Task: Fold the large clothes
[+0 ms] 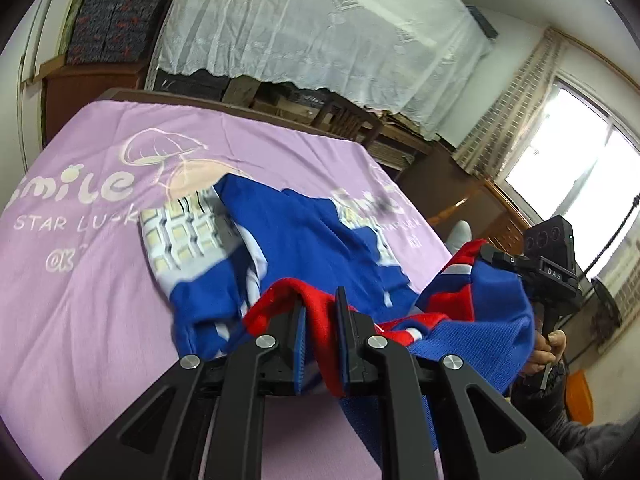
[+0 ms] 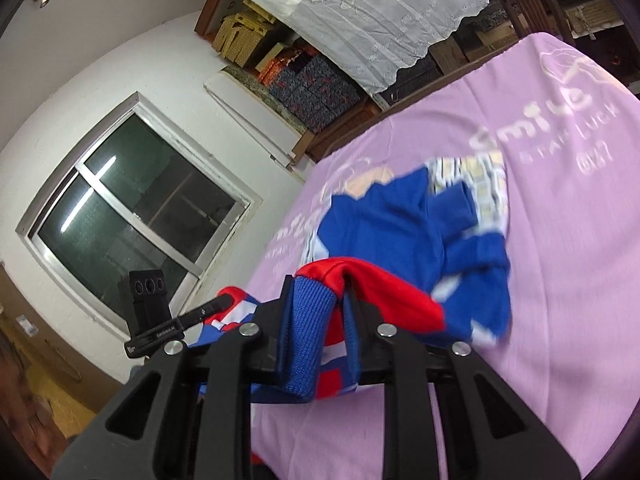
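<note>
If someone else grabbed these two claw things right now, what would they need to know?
Left claw: shut on the jacket's red edge.
Right claw: shut on the jacket's blue ribbed hem and red fabric.
The blue, red and white jacket hangs lifted between both claws, its far end bunched on the purple sheet.
Done: both grips taken. No neat fold shows yet.
Left: probably spread it flat, then fold.

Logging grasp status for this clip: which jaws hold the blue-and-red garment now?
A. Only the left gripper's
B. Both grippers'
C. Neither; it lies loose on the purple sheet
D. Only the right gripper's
B: the left gripper has its jaws pinched on a red fold of the garment, and the right gripper clamps a blue ribbed edge, the rest trailing on the purple sheet.
</note>
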`<action>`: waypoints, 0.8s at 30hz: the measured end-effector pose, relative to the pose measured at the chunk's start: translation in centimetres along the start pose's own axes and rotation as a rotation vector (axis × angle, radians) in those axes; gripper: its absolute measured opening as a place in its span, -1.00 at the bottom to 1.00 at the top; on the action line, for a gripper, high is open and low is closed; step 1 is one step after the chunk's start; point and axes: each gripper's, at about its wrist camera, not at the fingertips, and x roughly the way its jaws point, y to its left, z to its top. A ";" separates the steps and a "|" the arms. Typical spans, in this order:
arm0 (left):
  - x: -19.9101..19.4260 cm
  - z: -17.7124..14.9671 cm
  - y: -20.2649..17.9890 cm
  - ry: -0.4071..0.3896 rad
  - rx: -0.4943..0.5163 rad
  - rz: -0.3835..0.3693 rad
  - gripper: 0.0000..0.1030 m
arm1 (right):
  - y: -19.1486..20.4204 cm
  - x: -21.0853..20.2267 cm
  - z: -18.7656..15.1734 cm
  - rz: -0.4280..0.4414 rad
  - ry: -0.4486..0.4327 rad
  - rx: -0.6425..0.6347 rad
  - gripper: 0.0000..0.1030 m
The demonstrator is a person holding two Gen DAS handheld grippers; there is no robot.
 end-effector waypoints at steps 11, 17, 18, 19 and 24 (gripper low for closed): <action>6.7 7.2 6.5 0.034 -0.129 0.112 -0.74 | -4.5 7.6 10.2 -0.109 -0.034 0.084 -0.59; 13.1 6.0 12.6 0.170 -0.299 0.111 -0.72 | -11.2 13.7 11.9 -0.201 0.009 0.223 -0.58; 13.5 5.7 12.8 0.182 -0.305 0.106 -0.71 | -12.1 14.3 11.6 -0.201 0.017 0.246 -0.56; 13.5 5.7 12.8 0.176 -0.294 0.105 -0.71 | -13.1 15.0 11.3 -0.201 0.034 0.272 -0.53; 13.3 6.0 11.6 0.173 -0.223 0.154 -0.70 | -15.1 16.6 10.3 -0.213 0.096 0.278 -0.47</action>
